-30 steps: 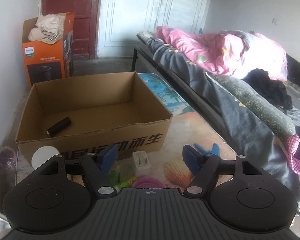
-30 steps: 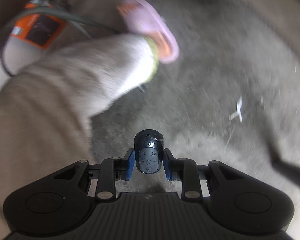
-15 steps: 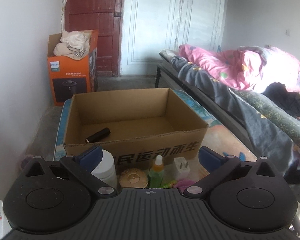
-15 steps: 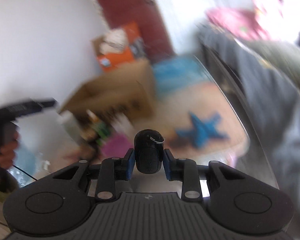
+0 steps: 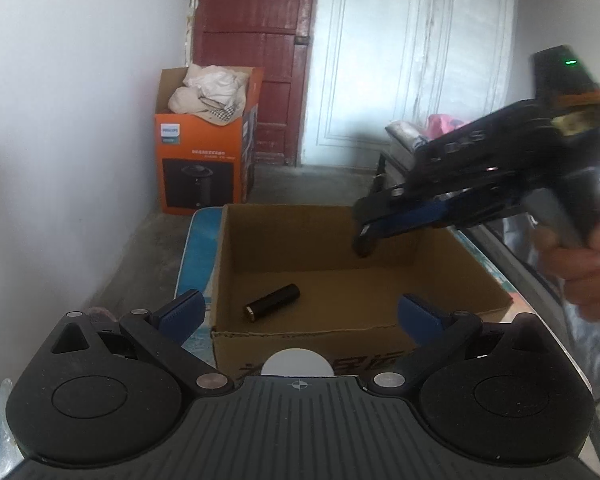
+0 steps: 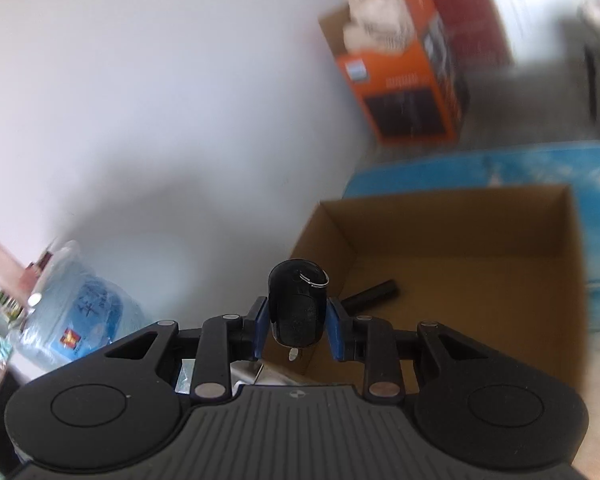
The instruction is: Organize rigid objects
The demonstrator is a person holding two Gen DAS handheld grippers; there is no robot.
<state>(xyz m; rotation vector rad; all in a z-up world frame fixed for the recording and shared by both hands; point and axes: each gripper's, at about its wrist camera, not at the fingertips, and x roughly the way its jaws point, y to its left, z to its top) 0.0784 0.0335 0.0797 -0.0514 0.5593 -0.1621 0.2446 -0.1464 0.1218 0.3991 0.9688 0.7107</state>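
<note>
An open cardboard box [image 5: 480, 276] stands on the table; it also shows in the right wrist view [image 6: 576, 264]. A black cylinder [image 5: 272, 302] lies on its floor, also in the right wrist view [image 6: 374, 293]. My right gripper [image 6: 298, 314] is shut on a small black key fob [image 6: 296, 304] with a metal ring. In the left wrist view that gripper [image 5: 362, 240] hangs over the box's far right part. My left gripper [image 5: 298, 316] is open and empty, in front of the box's near wall. A white round lid [image 5: 298, 364] sits just before it.
An orange appliance carton [image 5: 204, 160] with cloths stands on the floor by the red door [image 5: 256, 60]. A water jug [image 6: 80, 304] stands at the left wall. A bed [image 5: 420, 136] runs along the right. The table has a blue patterned cover [image 6: 520, 168].
My right gripper swung in with the key fob and now hangs over the box. My left gripper has risen and tilted up, so the small items in front of the box dropped from view.
</note>
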